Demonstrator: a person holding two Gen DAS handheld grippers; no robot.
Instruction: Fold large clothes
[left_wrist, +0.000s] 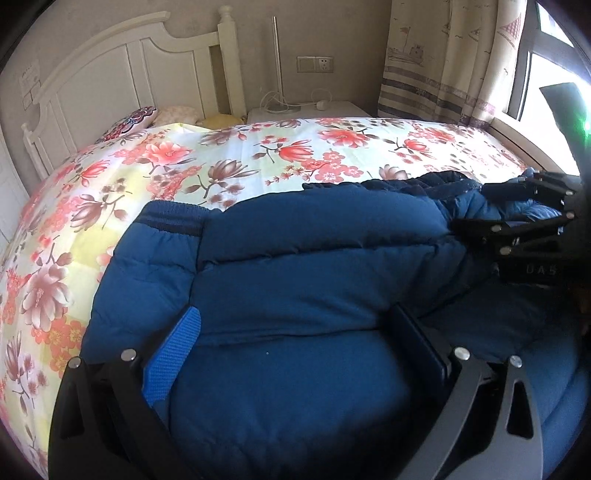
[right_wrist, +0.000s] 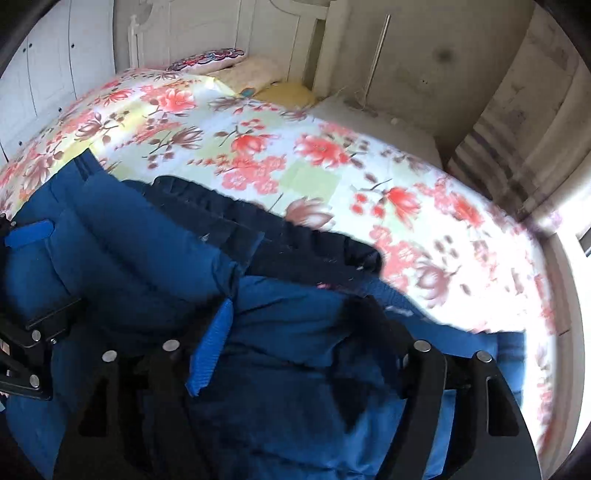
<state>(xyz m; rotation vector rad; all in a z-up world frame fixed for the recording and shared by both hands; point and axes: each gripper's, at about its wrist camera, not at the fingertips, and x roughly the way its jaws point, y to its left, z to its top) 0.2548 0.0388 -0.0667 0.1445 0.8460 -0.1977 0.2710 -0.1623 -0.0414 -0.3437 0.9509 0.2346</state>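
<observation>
- A blue padded jacket (left_wrist: 295, 266) lay on the bed's floral quilt (left_wrist: 229, 155), near its foot.
- The left tool (left_wrist: 295, 339) stood wide open, its fingers straddling a broad fold of the jacket without pinching it.
- The left view alone showed the right tool (left_wrist: 476, 206) from the side, its tips buried in bunched jacket fabric; whether they clamped it, I could not tell.
- The right view, blurred, showed that tool's (right_wrist: 295, 325) fingers spread around fabric, and the jacket's dark ribbed hem (right_wrist: 266, 225).
- Only the left view took in the nightstand (left_wrist: 306, 110), wall socket (left_wrist: 315, 63) and curtain (left_wrist: 443, 55).
</observation>
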